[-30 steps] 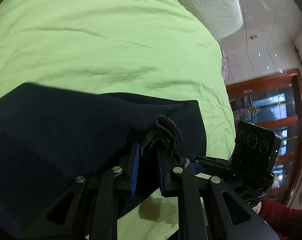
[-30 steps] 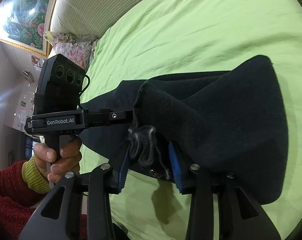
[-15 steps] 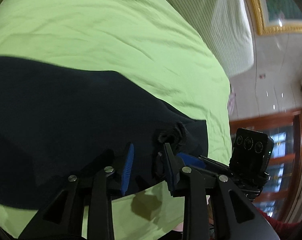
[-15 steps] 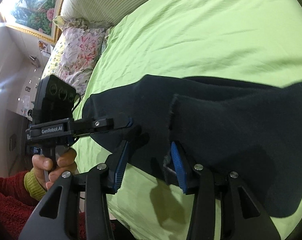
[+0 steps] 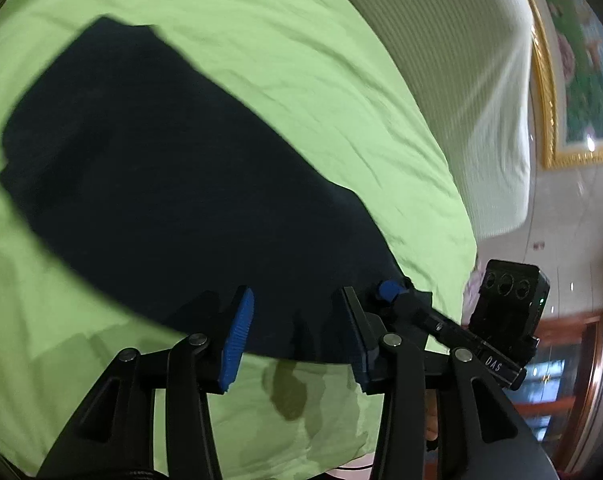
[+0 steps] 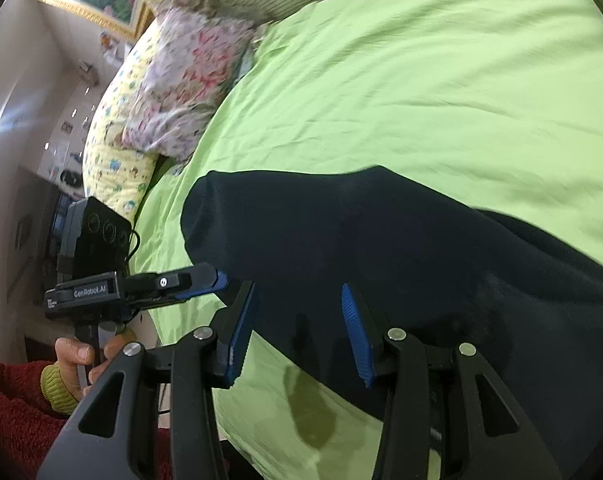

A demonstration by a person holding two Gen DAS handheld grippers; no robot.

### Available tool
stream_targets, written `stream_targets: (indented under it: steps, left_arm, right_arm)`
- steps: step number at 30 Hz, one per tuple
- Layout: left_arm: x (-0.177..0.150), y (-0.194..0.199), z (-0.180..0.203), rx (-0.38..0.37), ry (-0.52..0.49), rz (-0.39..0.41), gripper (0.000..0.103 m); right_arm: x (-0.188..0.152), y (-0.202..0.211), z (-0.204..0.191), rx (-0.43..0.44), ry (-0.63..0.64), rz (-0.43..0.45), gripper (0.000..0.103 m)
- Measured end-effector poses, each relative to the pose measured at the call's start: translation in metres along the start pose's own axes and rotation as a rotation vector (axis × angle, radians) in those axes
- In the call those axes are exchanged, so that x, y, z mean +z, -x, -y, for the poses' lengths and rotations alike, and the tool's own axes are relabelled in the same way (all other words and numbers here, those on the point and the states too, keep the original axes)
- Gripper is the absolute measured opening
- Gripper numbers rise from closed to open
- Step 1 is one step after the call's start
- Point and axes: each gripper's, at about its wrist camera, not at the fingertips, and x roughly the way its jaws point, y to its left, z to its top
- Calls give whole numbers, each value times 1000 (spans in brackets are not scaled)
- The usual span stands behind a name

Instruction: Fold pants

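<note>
Pants lie dark, flat, folded; both hand-held grippers gape, holding nothing.

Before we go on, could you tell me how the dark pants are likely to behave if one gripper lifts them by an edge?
The dark pants would probably go floppy and drape, since they lie flat on the green sheet. The fabric looks thick and matte, so it will likely grip the ribbed blue pads rather than slip. A one-sided lift might undo the fold.
</note>
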Motion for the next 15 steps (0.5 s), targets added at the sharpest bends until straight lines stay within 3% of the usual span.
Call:
stream_targets:
  steps: [5, 15]
  left_arm:
    - [-6, 26, -27, 23, 73, 56, 45]
    - [-8, 57, -73, 61, 230, 152, 51]
  right_arm:
    - [16, -21, -22, -1, 71, -38, 53]
    - [56, -55, -61, -1, 209, -88, 54]
